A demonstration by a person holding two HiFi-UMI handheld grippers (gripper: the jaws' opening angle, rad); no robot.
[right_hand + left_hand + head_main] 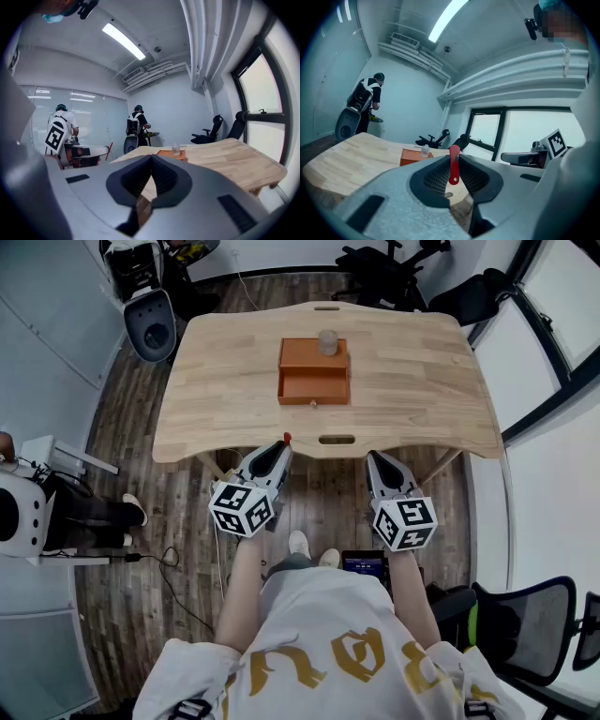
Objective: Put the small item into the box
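An orange box [314, 370] with an open drawer part lies at the middle of the wooden table [225, 381]; it also shows in the left gripper view as the orange box [412, 156] and far off as the box [171, 153]. A small clear jar [327, 341] stands on its far edge. My left gripper [286, 440] is shut on a small red strip [453, 164], held upright between the jaws, just short of the table's near edge. My right gripper [375, 457] is shut with nothing in it, also below the table's near edge.
Two slots [337, 440] cut the tabletop near its front and back edges. Office chairs [384, 273] stand behind the table, another chair [530, 629] at my right. A person [136, 126] stands at the far end of the room.
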